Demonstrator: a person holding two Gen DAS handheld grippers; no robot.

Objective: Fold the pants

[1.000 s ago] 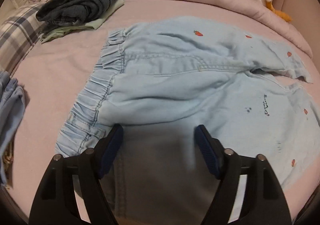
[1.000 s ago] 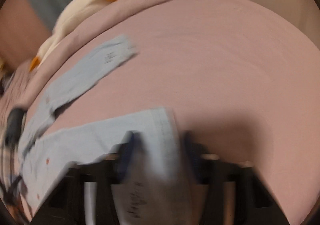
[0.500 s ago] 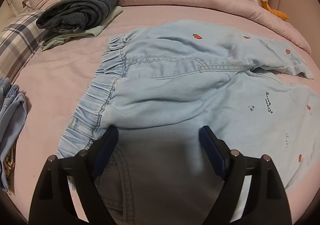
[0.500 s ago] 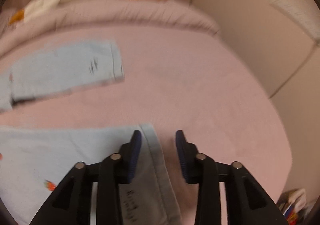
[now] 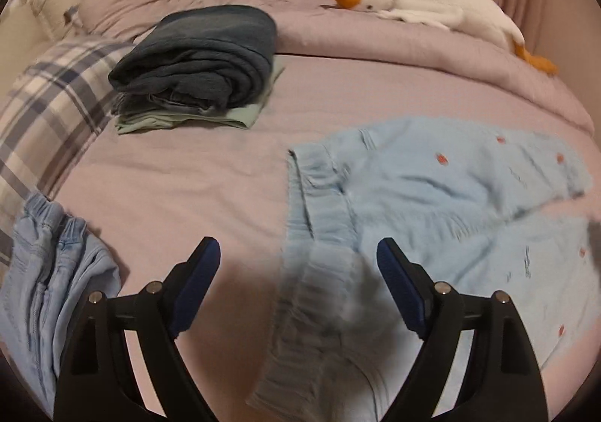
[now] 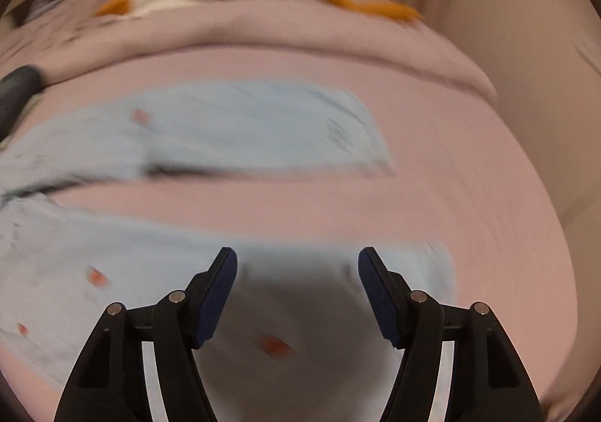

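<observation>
my left gripper (image 5: 298, 255) is spread wide with nothing between its blue pads (image 5: 398, 285), hanging just over the elastic waistband (image 5: 319, 234) of the light blue pants (image 5: 432, 204); the waistband runs between the two fingers toward the bottom of the left wrist view, and i can't tell if the fingers touch the cloth. my right gripper (image 6: 297, 264) is also wide apart and gripping nothing, poised above the near pant leg (image 6: 150, 264), whose hem ends just right of the right-hand finger. that view is smeared, so i can't say how close the tips are to the fabric. the pants lie flat on the pink bed sheet (image 5: 180, 174), waistband to the left, legs stretched out to the right, small red marks dotted over them. in the right wrist view the two legs lie apart with a strip of sheet between them, the far leg (image 6: 263, 129) ending in a squared hem. near my left gripper's left side a bunched pale blue garment (image 5: 49, 264) sits at the edge of the bed. farther back, left of the pants and well apart from them, folded dark jeans (image 5: 203, 58) sit on a folded light green piece (image 5: 210, 114), beside a plaid pillow (image 5: 52, 106). beyond that runs a rolled pink duvet (image 5: 394, 42), with a white plush goose (image 5: 424, 9) lying on top of it.
</observation>
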